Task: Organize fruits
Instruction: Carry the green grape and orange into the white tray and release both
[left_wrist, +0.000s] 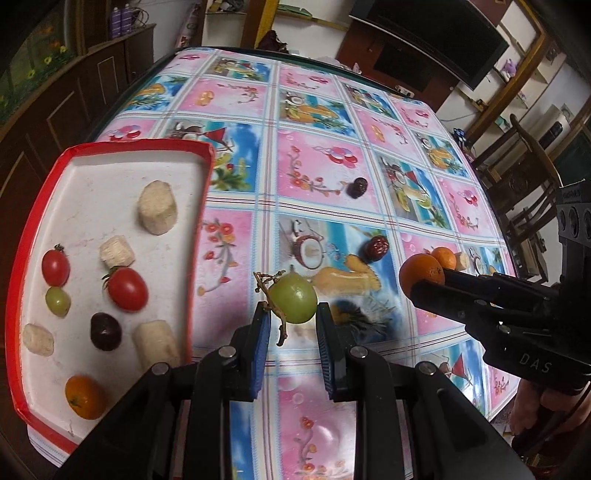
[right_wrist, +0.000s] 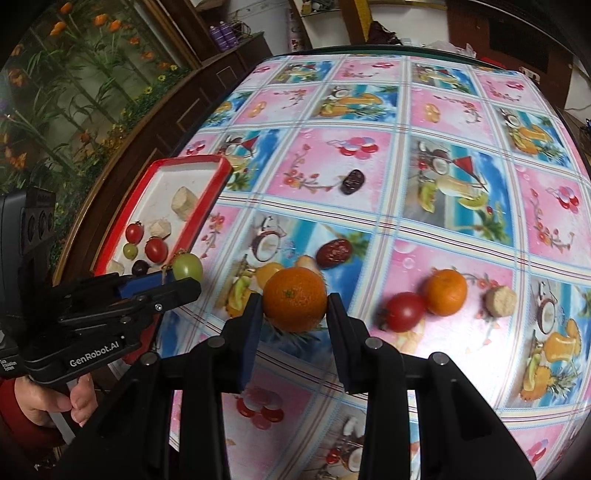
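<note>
L gripper (left_wrist: 292, 325) pinches a green grape (left_wrist: 293, 301) between its blue pads, jaws as tight as they go around it; the stem (left_wrist: 275, 306) sticks out on the pad side. Grape is up off the tablecloth (left_wrist: 314, 177), just right of the red tray's rim (left_wrist: 199, 236). R gripper (right_wrist: 293, 314) is clamped on an orange (right_wrist: 294, 298), pads pressing both sides, jaws only a bit apart, orange filling the gap. A hand (right_wrist: 55, 402) grips the L tool's handle in the R wrist view.

Tray w/ white floor holds, near to far: small orange fruit (left_wrist: 84, 397), pale chunk (left_wrist: 157, 341), dark plum-like fruit (left_wrist: 106, 331), 2 cherry tomatoes (left_wrist: 127, 288), a grape, more pale chunks (left_wrist: 157, 212).

On the cloth beyond the R gripper: tomato (right_wrist: 402, 311) touching a second orange (right_wrist: 445, 291), beige chunk (right_wrist: 500, 301) just beside that. Farther: red date (right_wrist: 334, 252), then a dark date (right_wrist: 352, 181) near mid-table. Cabinets & shelves behind, blurry.
</note>
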